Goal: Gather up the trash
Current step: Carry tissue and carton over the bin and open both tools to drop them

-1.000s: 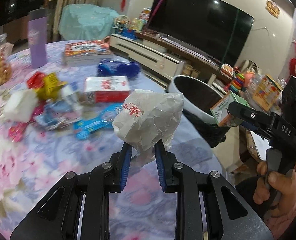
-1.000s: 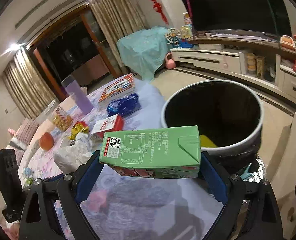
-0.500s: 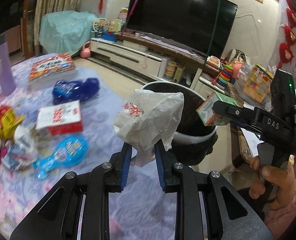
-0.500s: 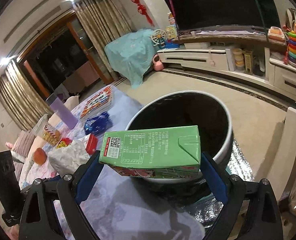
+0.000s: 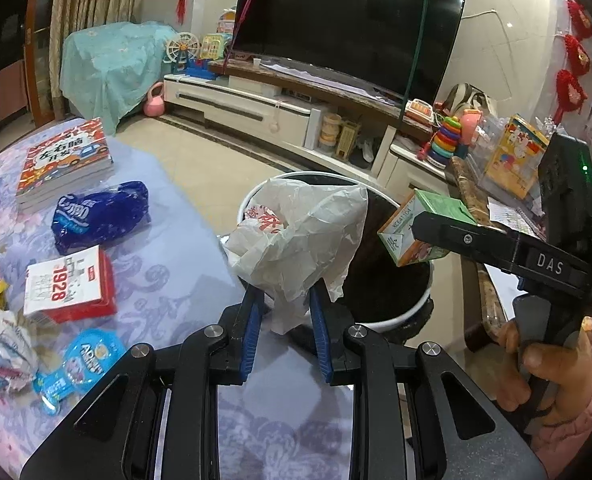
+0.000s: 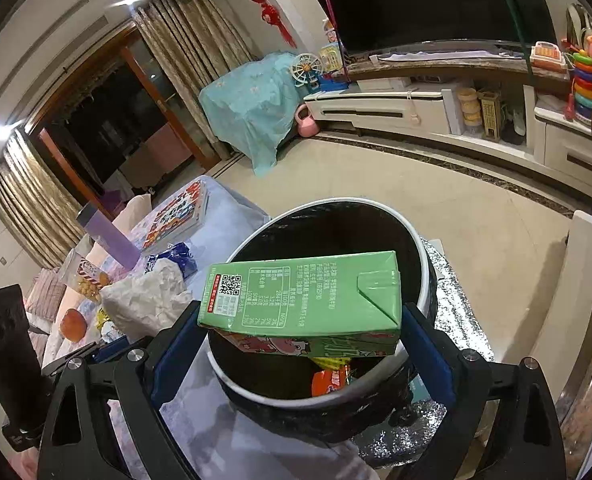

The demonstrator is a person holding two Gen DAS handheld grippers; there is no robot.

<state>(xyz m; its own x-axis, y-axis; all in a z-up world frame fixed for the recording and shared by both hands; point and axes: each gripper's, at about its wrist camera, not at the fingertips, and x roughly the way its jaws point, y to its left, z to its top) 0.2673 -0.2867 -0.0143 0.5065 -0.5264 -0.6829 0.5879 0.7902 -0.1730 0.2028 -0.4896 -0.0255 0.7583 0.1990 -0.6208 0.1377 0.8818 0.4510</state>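
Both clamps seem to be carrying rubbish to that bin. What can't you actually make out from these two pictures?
- How full the bin is: in the right wrist view the green carton covers most of its dark inside; only some orange and yellow scraps show.
- Left wrist view: the white crumpled bag hides the bin's near rim.
- The bag's contents: opaque paper.
- The left edge cuts off the table's remaining litter.

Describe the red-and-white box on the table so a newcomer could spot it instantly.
Start at the floral tablecloth left of the black bin. In front of the stack of books lies a blue bag; the red-and-white box lies flat just nearer the camera than that bag. It is the only item with large red "1928" printed on its white top.
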